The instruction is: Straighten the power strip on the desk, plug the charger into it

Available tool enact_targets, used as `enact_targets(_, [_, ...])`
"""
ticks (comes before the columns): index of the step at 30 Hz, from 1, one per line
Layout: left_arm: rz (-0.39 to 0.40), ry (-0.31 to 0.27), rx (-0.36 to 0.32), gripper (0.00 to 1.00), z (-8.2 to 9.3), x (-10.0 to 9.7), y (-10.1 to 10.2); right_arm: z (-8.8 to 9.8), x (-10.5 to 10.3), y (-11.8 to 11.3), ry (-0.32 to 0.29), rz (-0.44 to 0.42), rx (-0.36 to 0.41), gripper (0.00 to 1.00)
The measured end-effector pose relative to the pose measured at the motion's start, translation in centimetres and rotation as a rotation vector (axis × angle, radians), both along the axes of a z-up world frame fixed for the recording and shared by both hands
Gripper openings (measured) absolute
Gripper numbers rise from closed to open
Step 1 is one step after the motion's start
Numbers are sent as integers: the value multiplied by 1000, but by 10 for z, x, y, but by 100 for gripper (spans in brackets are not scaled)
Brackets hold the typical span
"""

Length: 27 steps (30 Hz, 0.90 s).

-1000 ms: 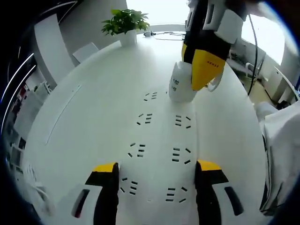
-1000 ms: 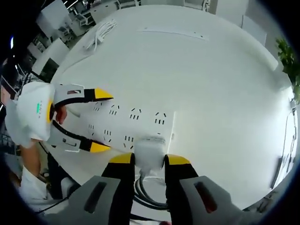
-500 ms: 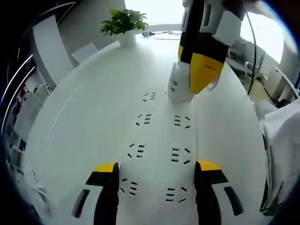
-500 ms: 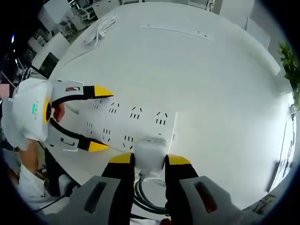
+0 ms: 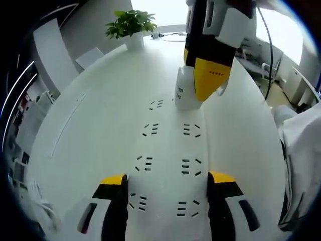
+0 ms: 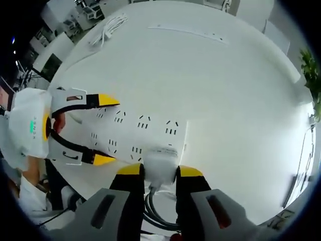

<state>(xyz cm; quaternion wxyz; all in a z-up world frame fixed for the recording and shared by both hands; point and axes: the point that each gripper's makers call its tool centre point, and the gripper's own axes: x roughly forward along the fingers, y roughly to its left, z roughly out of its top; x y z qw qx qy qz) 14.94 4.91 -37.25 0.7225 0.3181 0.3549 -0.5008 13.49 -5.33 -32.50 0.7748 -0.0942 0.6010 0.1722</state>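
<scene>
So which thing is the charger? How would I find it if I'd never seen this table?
Start at the big white table and find the flat white power strip with rows of little slots. At its end, the right gripper pinches a chunky white block: the charger. It is the only raised lump on the strip, with a cable trailing from it.
</scene>
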Motion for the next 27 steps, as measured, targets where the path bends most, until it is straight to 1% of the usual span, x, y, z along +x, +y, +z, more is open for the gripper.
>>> enact_targets(11, [0,-2,0,64,1,2,0,-3,3,1,-7,5,-24,21])
enact_targets(13, [1,-3,0,64,1,3,-1,-4,10,0,-9,10,-31,21])
enact_targets(15, [2,-4,0,64,1,3,-1,-4,13,0,-11,14,-37,21])
enact_targets(21, [5,-5,-3,64,2,6,-1,-5,15,0,-37,35,-59,21])
enact_targets(23, [6,-5,-4,64,2,7,-1,-5,15,-1,-51,41,-52,21])
enact_targets(24, [8,-5,-3,64,2,7,-1,-5,15,-2,-57,26,-35,21])
enact_targets(27, [11,-5,-3,64,2,8,-1,-7,14,-2,-56,14,-26,21])
